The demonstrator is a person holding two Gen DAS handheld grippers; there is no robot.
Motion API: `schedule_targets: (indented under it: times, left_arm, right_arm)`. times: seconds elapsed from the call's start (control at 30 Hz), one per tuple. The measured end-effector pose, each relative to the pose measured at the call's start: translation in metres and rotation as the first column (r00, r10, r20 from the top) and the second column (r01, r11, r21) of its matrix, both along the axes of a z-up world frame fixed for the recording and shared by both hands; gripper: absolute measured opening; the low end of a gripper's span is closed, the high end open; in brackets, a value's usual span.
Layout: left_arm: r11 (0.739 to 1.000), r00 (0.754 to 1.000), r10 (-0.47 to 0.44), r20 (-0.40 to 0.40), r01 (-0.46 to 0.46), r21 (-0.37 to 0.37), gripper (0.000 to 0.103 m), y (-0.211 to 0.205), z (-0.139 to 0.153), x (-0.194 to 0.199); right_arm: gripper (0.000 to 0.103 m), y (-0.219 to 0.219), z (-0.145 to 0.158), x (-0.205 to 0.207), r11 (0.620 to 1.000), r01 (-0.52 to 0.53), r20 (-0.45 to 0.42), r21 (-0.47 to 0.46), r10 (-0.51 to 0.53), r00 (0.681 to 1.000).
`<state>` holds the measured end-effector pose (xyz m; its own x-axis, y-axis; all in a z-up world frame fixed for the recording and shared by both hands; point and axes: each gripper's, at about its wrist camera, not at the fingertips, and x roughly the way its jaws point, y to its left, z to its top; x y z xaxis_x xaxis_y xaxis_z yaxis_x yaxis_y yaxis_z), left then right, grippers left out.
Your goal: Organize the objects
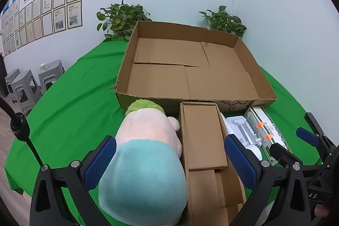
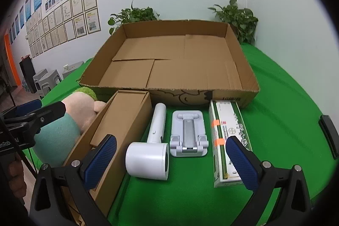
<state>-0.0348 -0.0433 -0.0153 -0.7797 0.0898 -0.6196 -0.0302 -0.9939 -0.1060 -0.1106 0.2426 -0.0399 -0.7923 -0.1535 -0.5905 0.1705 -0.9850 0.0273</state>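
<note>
Green cloth covers the desk [image 2: 275, 99]; big cardboard tray [image 2: 243, 69] at back, potted plants [image 2: 237, 18] behind. Both tongs wide open, left tongs [image 1: 169, 162] and right tongs [image 2: 171, 160] gripping nothing.

Both wrist cams close over the table front, angled down toward the back wall; both share the big cardboard tray [image 1: 190, 60] [image 2: 175, 60].

A wide open cardboard tray [image 2: 169, 69] sits toward the back of a cloth-covered table [image 2: 286, 99]. In front of it, five things lie in a row from left to right: a plush toy [image 2: 70, 120], a narrow open carton [image 2: 125, 120], a handheld dryer [image 2: 150, 147], a folding stand [image 2: 188, 135], and a long printed box [image 2: 226, 141]. Behind the tray, two potted plants [image 2: 133, 14] stand against the wall, one at each rear corner.
</note>
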Motion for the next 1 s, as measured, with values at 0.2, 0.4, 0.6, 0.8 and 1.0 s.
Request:
schedule_targets:
  times: [0.2, 0.4, 0.6, 0.8, 1.0]
  left_arm:
    - [1.000, 1.000, 0.010, 0.011, -0.010, 0.014, 0.103, -0.008, -0.003, -0.003]
    - [0.999, 1.000, 0.008, 0.019, -0.009, 0.036, 0.103, -0.017, -0.006, -0.003]
    - [0.997, 0.998, -0.042, 0.052, 0.039, 0.068, 0.103, -0.035, -0.008, 0.001]
    - [0.989, 0.974, -0.095, 0.205, 0.069, 0.131, 0.103, -0.060, -0.036, -0.003]
    - [0.932, 0.956, -0.193, 0.223, 0.107, 0.346, 0.083, -0.077, -0.064, -0.005]
  right_arm:
    - [0.102, -0.001, -0.001, -0.001, 1.000, -0.012, -0.001, 0.000, 0.012, 1.000]
    - [0.102, -0.007, -0.003, -0.002, 0.999, -0.034, 0.003, -0.008, 0.034, 0.999]
    - [0.102, -0.009, -0.005, 0.001, 0.997, -0.073, -0.006, -0.030, 0.073, 0.997]
    - [0.102, -0.012, 0.010, 0.013, 0.935, -0.312, -0.089, -0.169, 0.300, 0.950]
    - [0.102, -0.026, 0.027, 0.002, 0.796, -0.507, -0.109, -0.331, 0.501, 0.858]
